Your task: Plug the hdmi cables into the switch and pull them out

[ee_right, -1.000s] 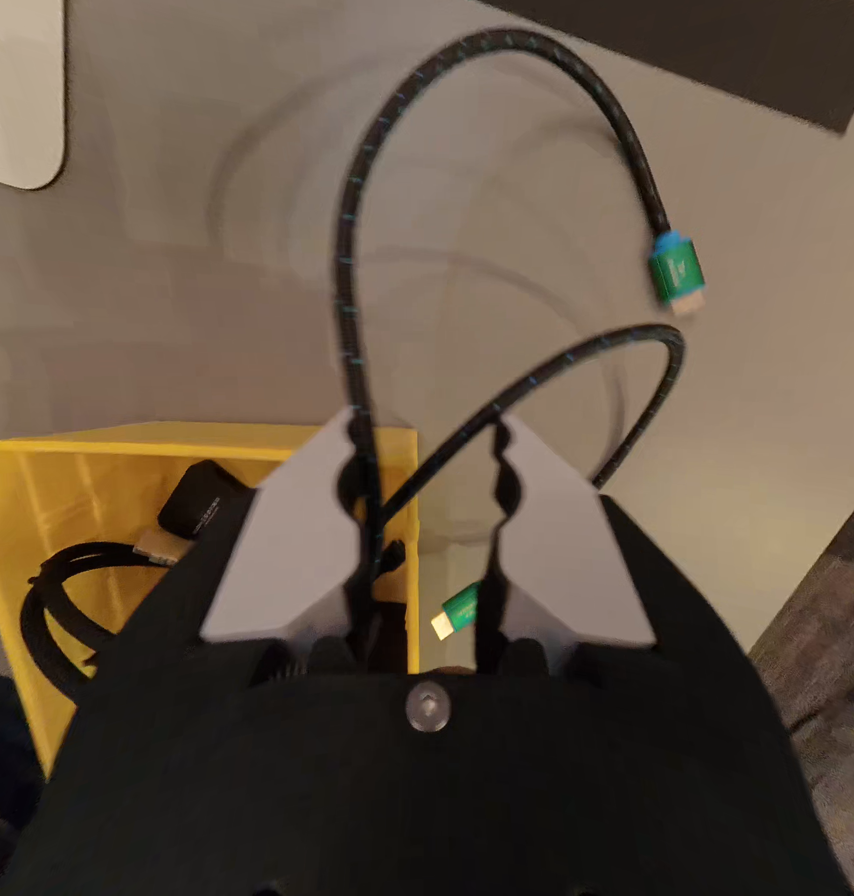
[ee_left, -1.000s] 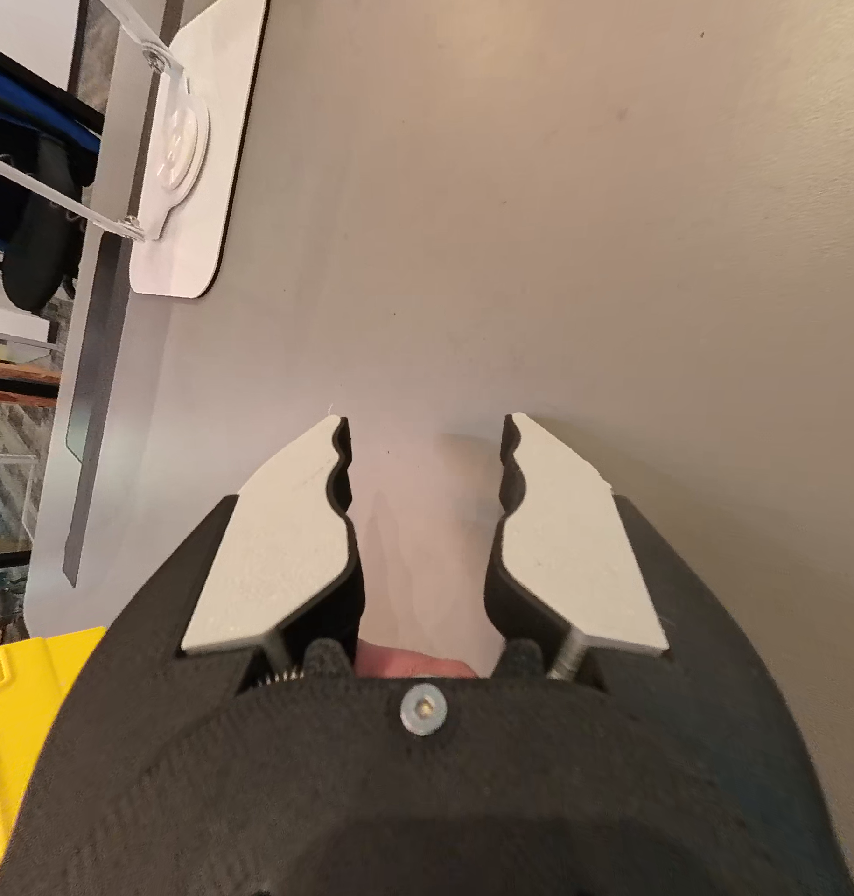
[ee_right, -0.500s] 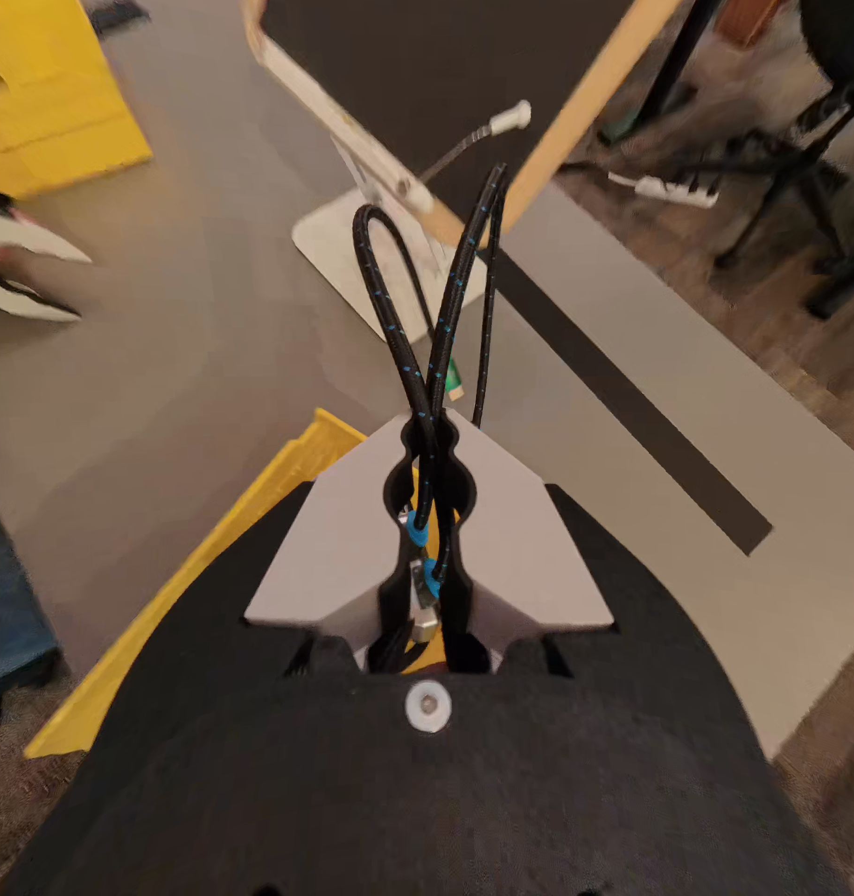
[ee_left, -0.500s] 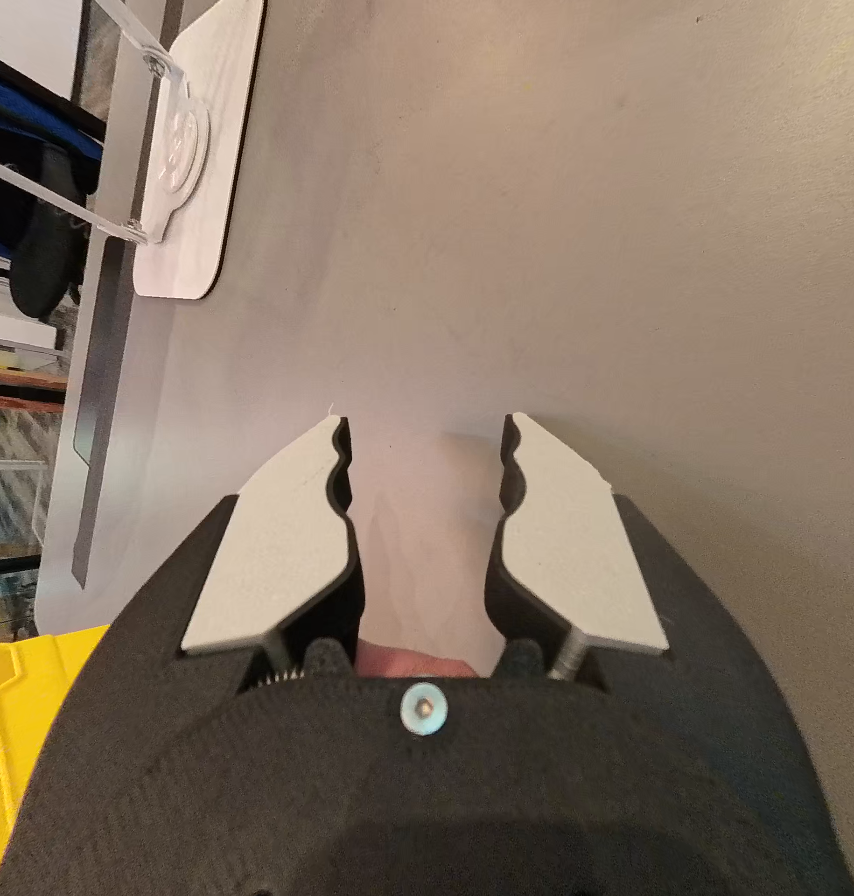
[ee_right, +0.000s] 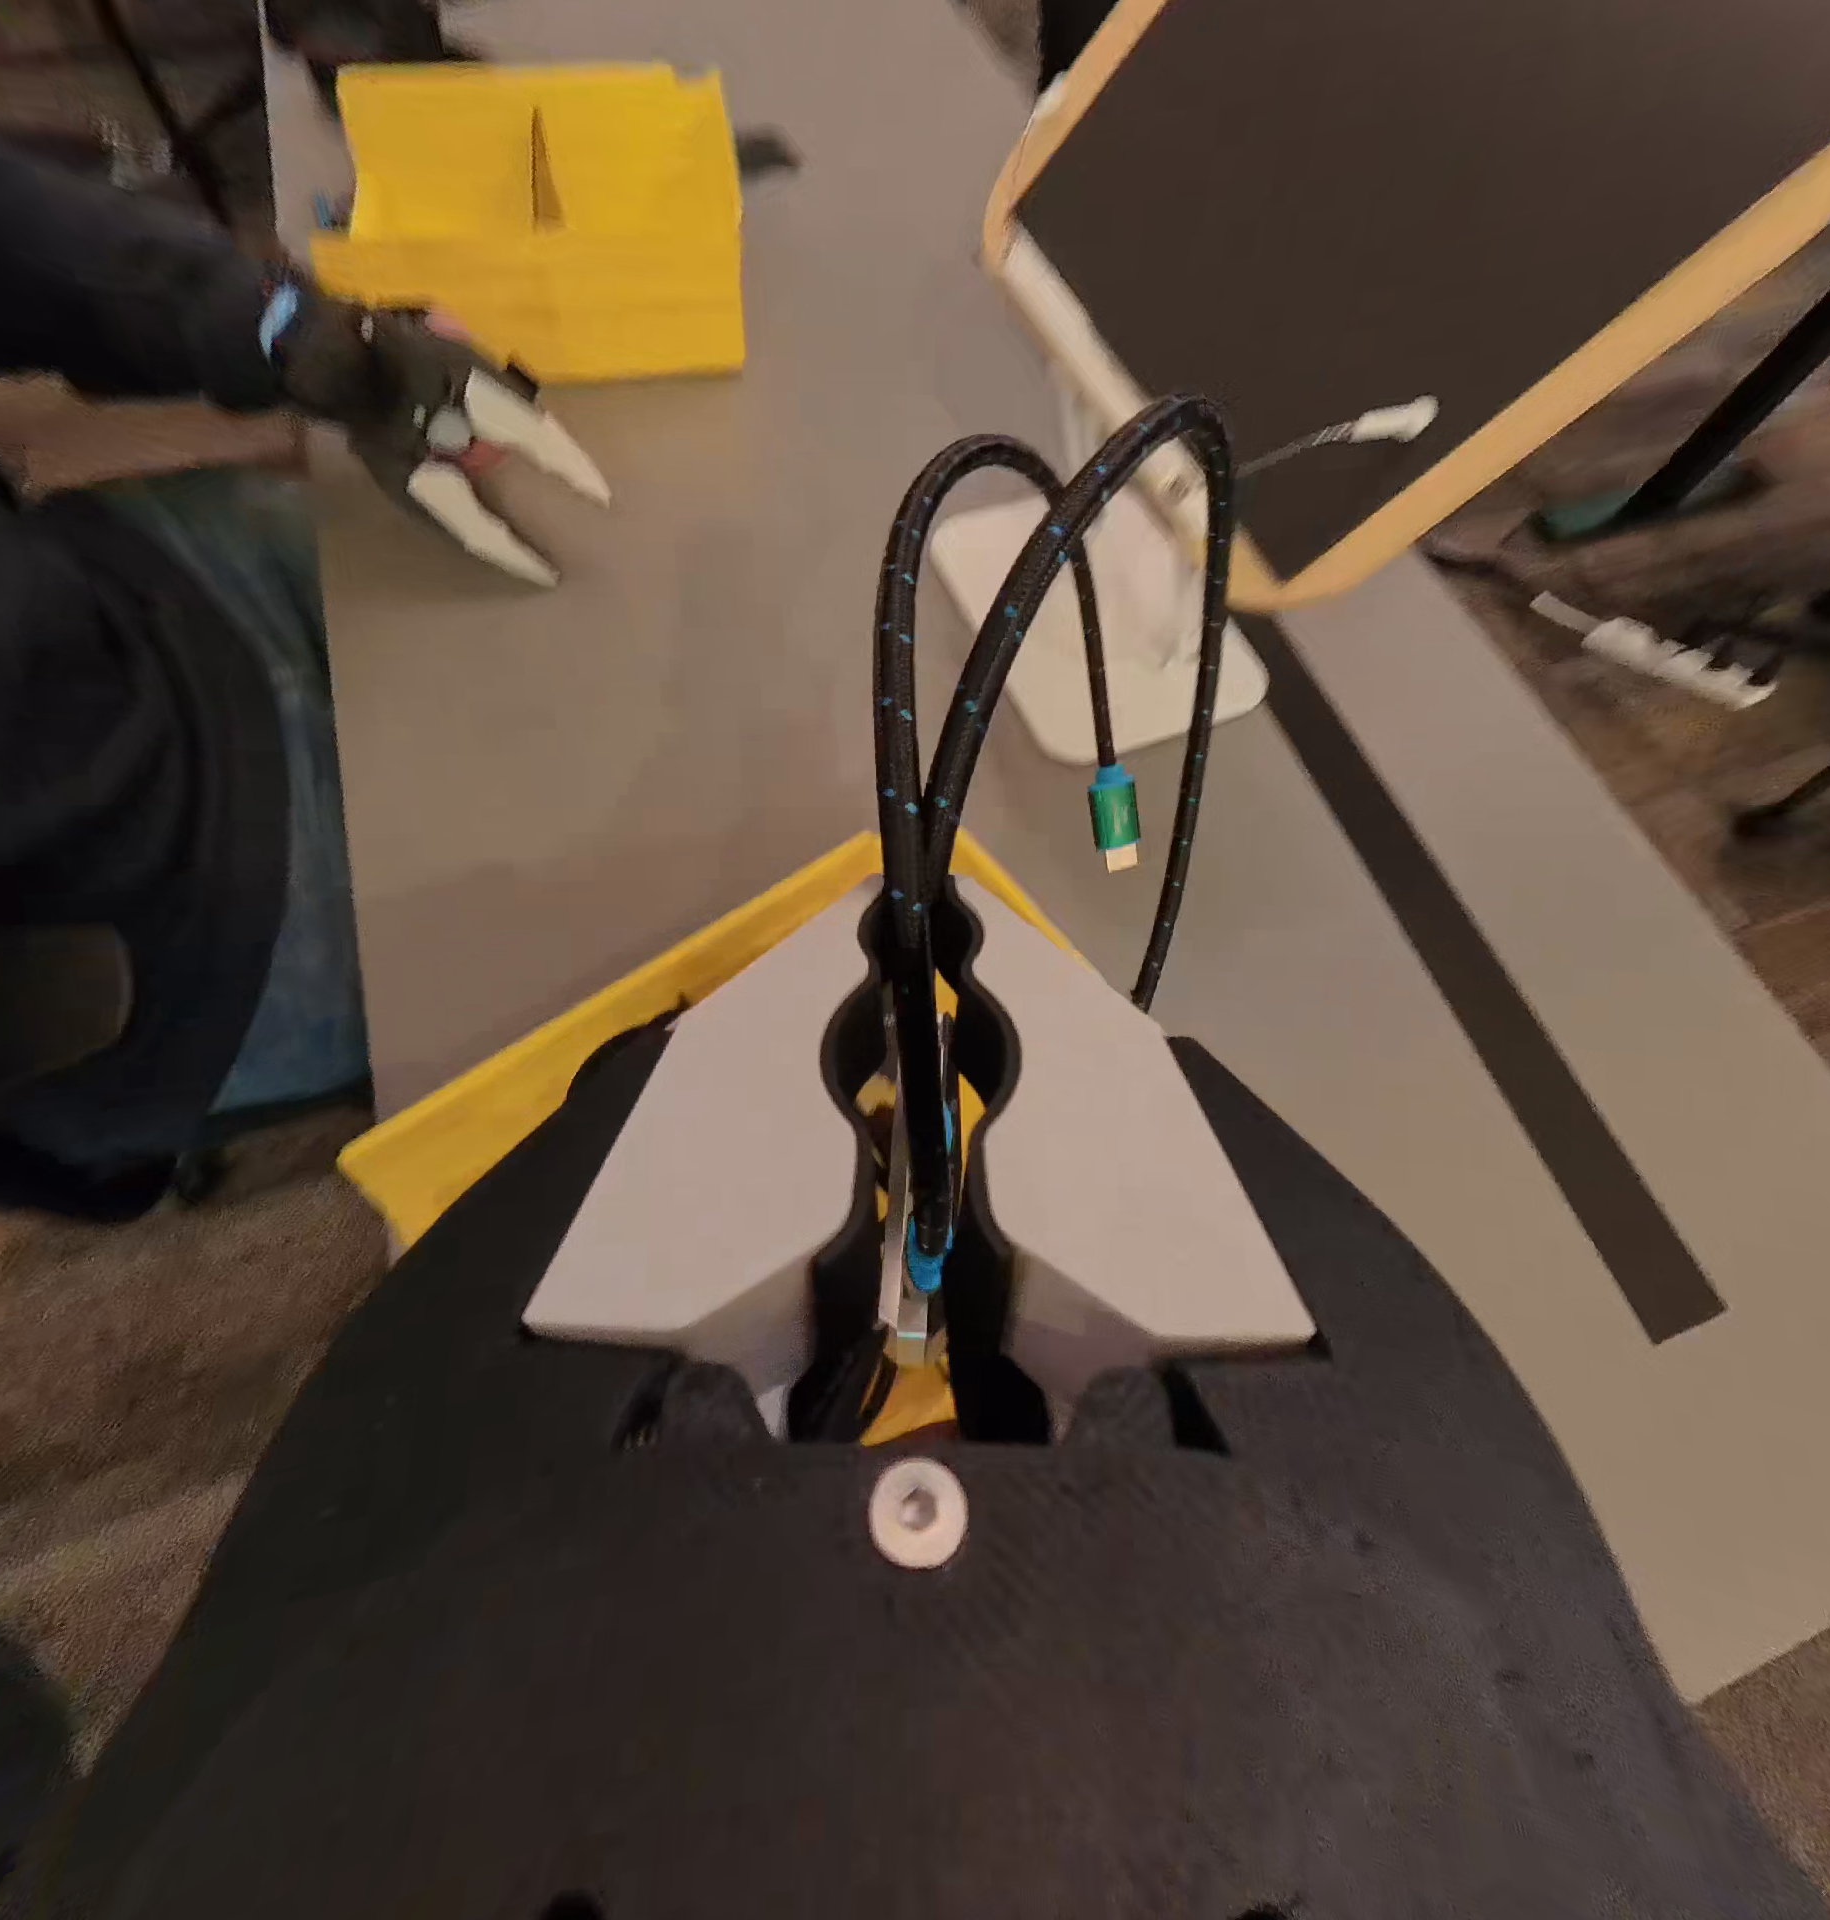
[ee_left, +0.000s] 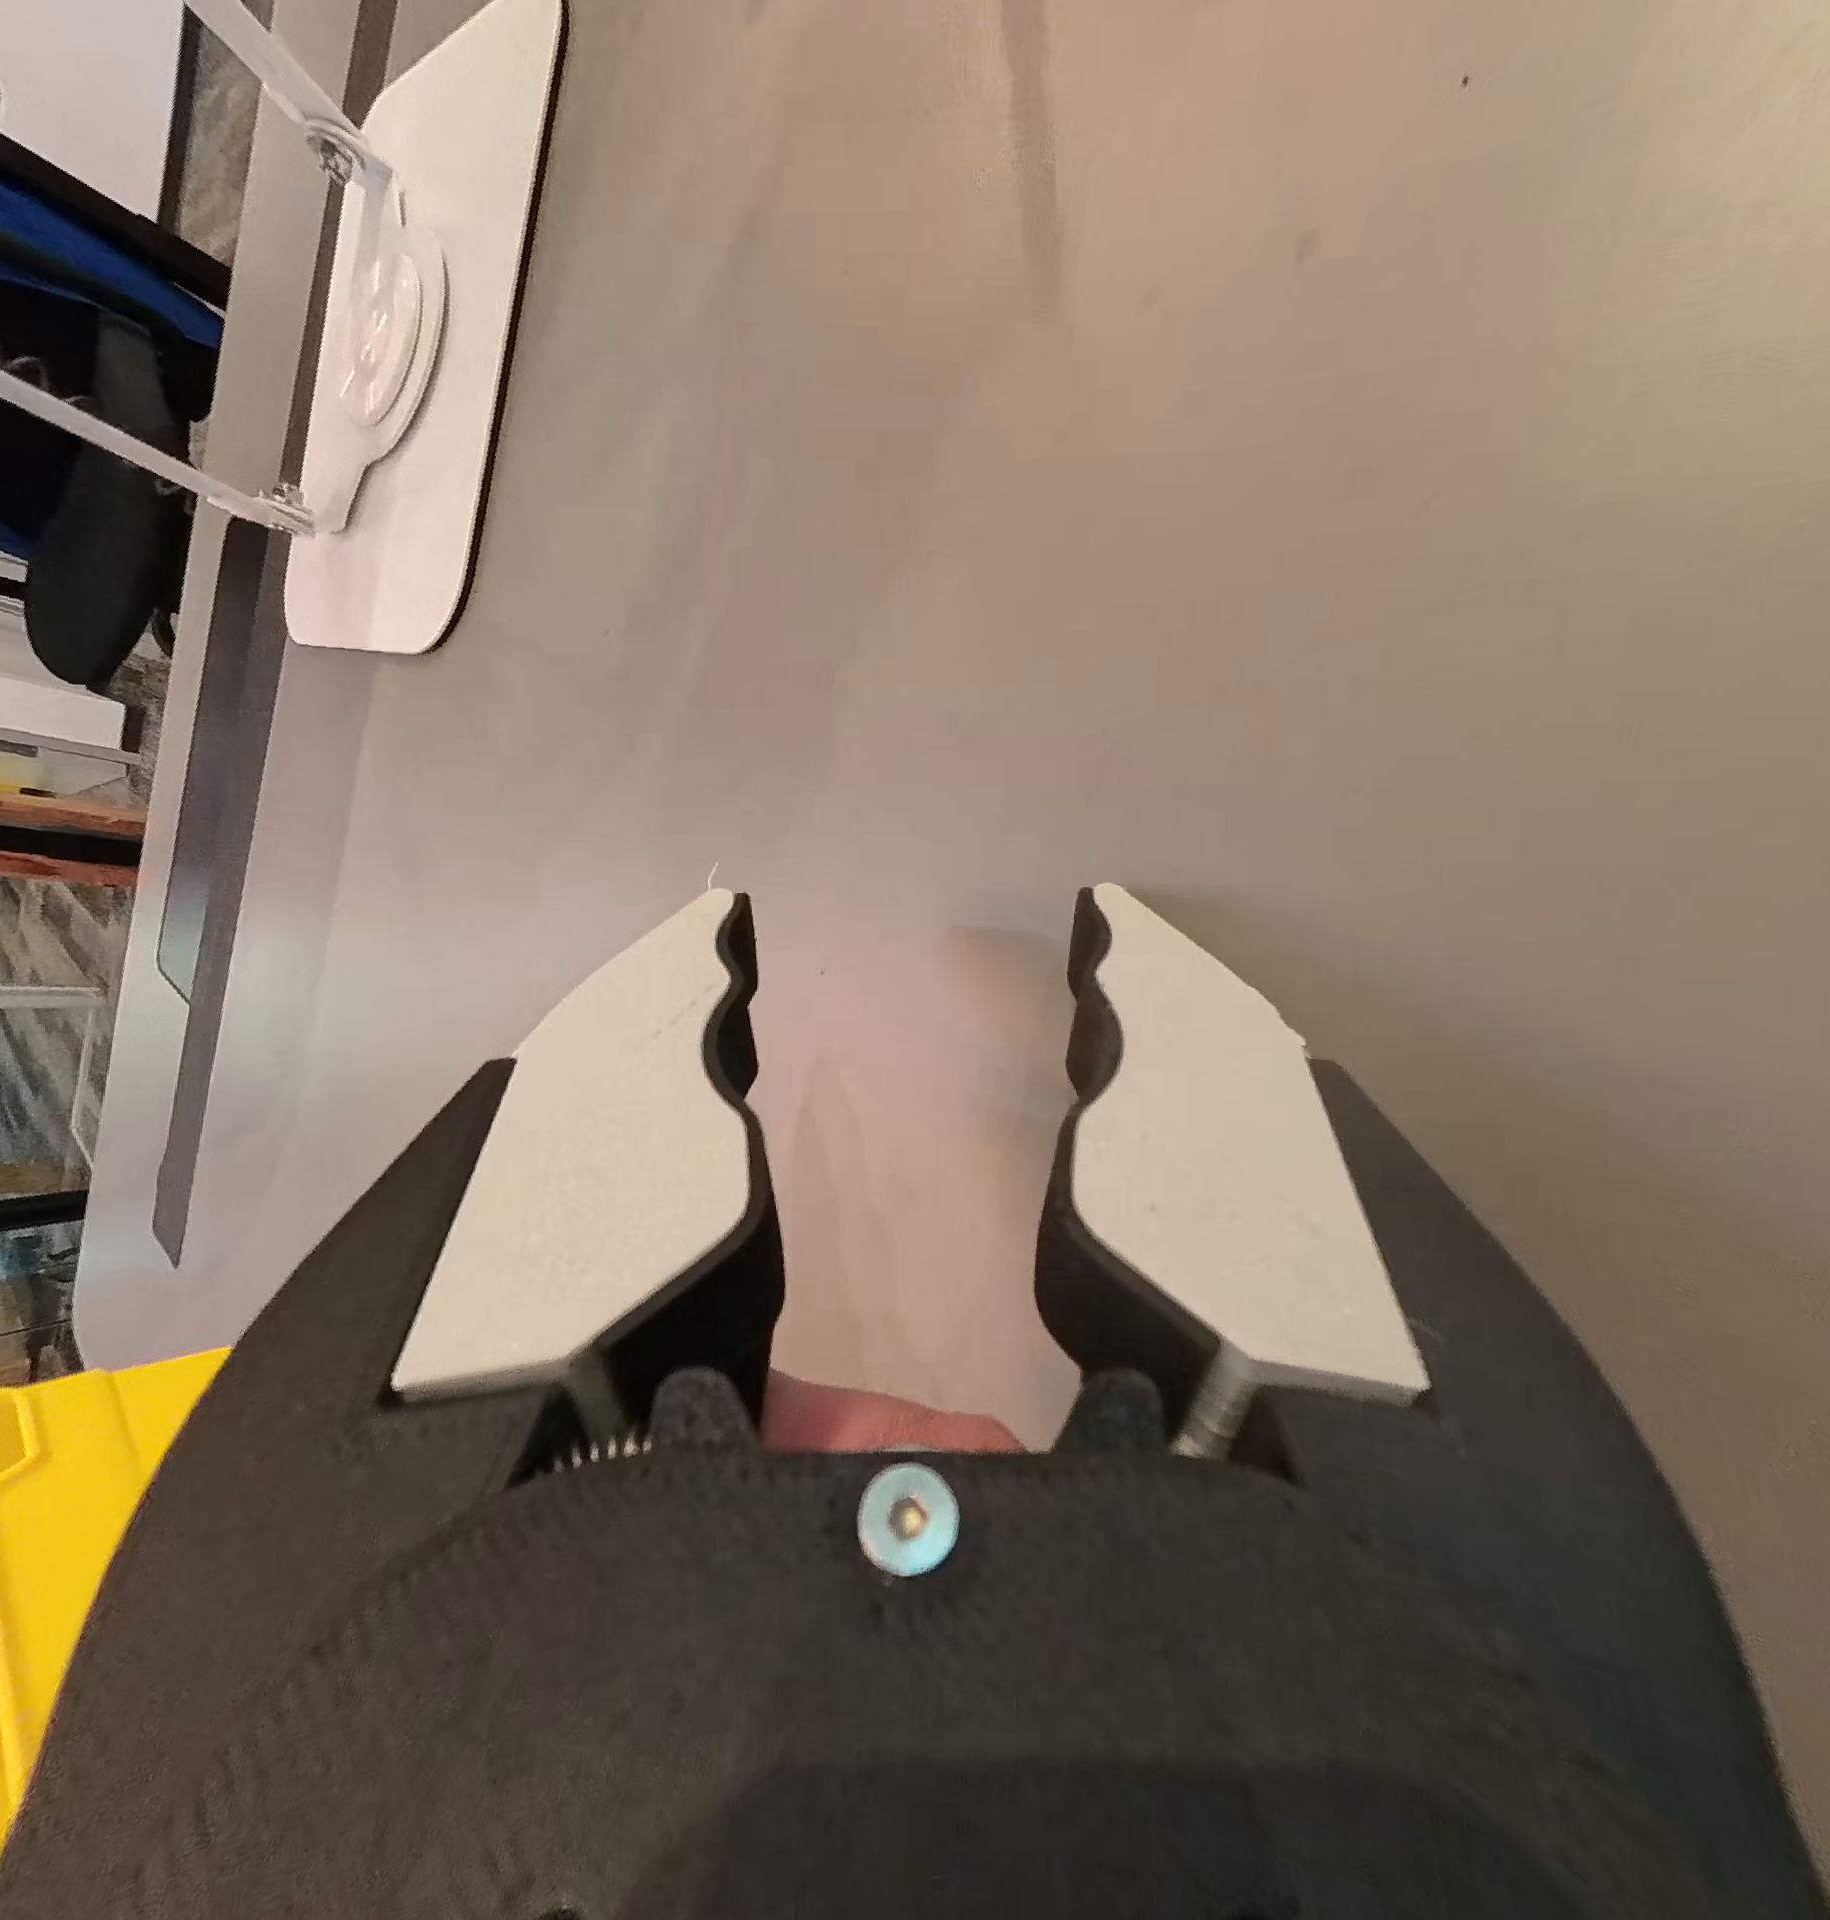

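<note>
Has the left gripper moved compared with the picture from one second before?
Hardly. The left gripper hangs open over the grey table, with the white stand base at almost the same spot upper left; only a slight drift shows.

Left gripper (ee_left: 911, 935) is just hanging low over the desk (ee_left: 1202, 520), fingers wide apart and holding zilch. Right gripper (ee_right: 916, 894) is clamped tight around the hdmi cables (ee_right: 906, 727).

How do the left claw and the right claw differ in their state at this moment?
The left claw is open, with a clear gap between its fingers; the right claw is shut on the braided HDMI cables. The left claw holds nothing and points over the bare grey table; the right claw holds the cables up in loops, one green plug hanging free. Both have pale fingers on a black body.
</note>
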Demonstrator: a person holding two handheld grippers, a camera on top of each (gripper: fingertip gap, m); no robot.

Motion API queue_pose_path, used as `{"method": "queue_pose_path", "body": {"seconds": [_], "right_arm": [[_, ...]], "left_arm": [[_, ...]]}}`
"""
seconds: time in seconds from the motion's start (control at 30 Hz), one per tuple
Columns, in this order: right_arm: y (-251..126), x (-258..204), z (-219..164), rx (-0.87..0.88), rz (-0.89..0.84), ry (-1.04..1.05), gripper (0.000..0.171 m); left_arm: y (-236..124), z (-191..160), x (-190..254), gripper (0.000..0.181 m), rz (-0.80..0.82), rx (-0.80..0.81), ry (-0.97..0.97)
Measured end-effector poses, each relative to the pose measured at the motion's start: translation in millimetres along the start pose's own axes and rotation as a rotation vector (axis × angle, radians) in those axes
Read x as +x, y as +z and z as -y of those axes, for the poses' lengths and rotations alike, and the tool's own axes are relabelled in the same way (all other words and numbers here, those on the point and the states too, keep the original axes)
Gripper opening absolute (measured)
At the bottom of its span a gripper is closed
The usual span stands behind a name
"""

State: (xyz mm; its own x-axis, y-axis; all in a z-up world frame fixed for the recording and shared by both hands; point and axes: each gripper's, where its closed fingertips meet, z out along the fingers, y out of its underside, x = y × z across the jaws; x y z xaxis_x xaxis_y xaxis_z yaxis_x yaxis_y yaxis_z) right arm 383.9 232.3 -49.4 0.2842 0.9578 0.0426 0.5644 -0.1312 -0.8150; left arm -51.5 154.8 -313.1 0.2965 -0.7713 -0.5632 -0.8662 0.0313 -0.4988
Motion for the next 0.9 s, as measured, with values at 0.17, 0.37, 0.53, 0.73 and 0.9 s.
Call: {"method": "queue_pose_path", "body": {"seconds": [0.17, 0.37, 0.53, 0.73, 0.9], "right_arm": [[10.4, -7.6, -23.0, -0.138, 0.154, -0.017, 0.003], [10.0, -20.7, -41.3, -0.22, 0.335, 0.012, 0.004], [19.1, -15.7, -60.6, -0.295, 0.338, 0.051, 0.004], [25.0, 10.5, -73.5, -0.381, 0.229, 0.128, 0.004], [14.9, 38.1, -118.4, -0.61, 0.074, 0.23, 0.005]], "left_arm": [[0.1, 0.8, 0.9, 0.056, 0.002, 0.001, -0.003], [0.1, 0.6, 1.1, 0.056, 0.001, 0.004, -0.01], [0.4, 0.5, 1.4, 0.055, -0.005, 0.01, -0.021], [0.6, 2.2, 2.5, 0.054, -0.003, 0.009, -0.012], [-0.8, 3.3, 4.5, 0.055, -0.002, 0.008, 0.001]]}}
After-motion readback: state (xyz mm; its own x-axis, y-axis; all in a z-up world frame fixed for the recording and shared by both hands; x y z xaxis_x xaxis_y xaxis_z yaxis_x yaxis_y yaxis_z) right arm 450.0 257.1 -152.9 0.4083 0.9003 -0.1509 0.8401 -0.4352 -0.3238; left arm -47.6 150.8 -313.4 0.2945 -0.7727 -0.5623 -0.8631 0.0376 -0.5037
